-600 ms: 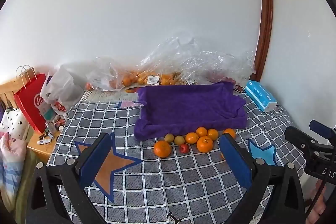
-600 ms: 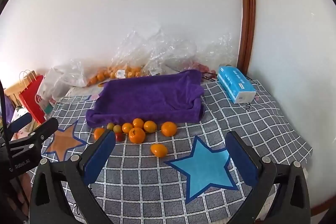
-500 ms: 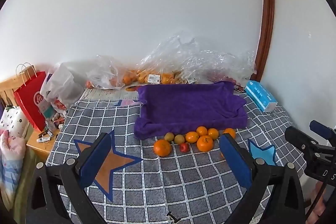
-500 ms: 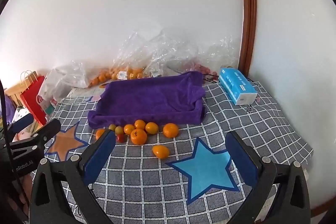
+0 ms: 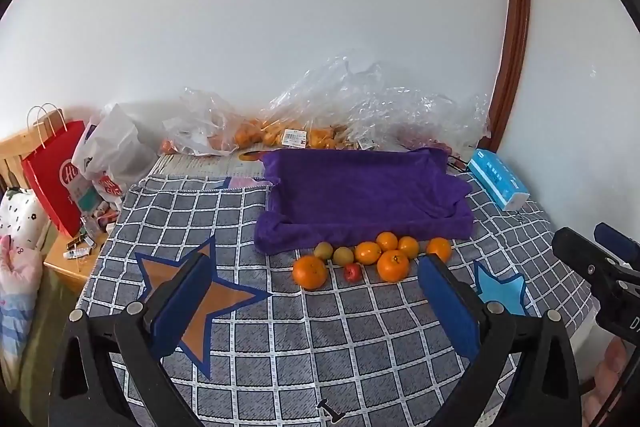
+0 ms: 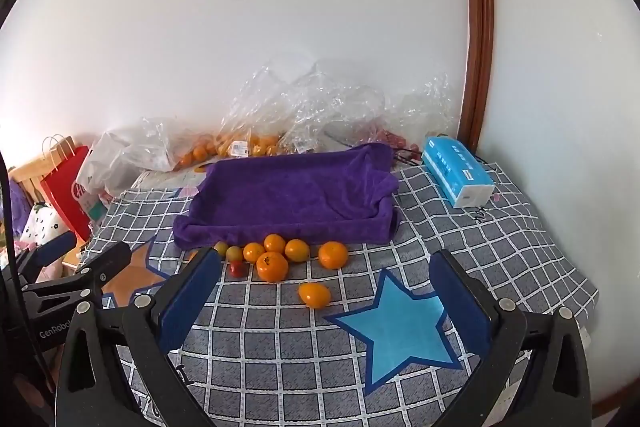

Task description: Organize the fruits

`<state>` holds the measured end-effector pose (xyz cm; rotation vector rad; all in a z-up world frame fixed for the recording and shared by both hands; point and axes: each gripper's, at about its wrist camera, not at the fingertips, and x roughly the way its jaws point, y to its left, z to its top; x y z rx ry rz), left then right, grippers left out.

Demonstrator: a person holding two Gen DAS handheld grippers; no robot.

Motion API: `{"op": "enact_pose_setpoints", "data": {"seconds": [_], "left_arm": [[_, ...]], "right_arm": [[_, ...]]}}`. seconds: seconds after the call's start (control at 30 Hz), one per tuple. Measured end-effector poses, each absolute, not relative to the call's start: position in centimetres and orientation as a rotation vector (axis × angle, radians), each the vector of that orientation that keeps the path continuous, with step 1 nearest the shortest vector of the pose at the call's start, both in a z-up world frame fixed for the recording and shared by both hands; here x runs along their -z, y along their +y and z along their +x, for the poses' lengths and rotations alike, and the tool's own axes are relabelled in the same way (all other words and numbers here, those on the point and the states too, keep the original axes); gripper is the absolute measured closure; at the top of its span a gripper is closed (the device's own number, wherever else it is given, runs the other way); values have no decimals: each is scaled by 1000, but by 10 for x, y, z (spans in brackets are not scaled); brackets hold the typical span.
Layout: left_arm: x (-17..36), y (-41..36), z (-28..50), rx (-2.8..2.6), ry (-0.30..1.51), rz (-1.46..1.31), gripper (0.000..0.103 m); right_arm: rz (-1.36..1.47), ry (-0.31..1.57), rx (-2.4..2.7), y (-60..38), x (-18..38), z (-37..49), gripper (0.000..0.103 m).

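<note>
A purple cloth-lined tray [image 5: 360, 193] [image 6: 288, 195] sits empty at the back of the checked table. In front of it lies a loose row of fruit: several oranges [image 5: 393, 264] [image 6: 272, 265], two small green fruits [image 5: 323, 250], a small red fruit [image 5: 352, 271] [image 6: 237, 268] and one orange apart, nearer me [image 6: 315, 294]. My left gripper [image 5: 316, 291] is open and empty, above the table, short of the fruit. My right gripper [image 6: 326, 289] is open and empty too, with the lone orange between its fingers in view.
Clear plastic bags with more oranges [image 5: 280, 137] lie against the wall behind the tray. A blue tissue pack [image 6: 458, 177] lies at the right. Red paper bag [image 5: 54, 173] and white bags stand off the table's left edge. The cloth has an orange star [image 5: 200, 295] and a blue star [image 6: 400, 327].
Both views have shifted slightly, the fruit sitting a touch higher and nearer in the frames. Both grippers stay open and nothing on the table has moved.
</note>
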<state>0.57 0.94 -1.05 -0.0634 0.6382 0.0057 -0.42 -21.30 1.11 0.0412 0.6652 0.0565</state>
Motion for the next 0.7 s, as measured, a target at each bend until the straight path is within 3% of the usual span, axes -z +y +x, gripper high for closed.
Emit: {"op": "enact_pose_setpoints", "data": {"seconds": [0.7], "left_arm": [[10, 12, 5, -13, 640, -76, 0]], "right_arm": [[46, 659, -82, -211, -9, -6, 0]]}}
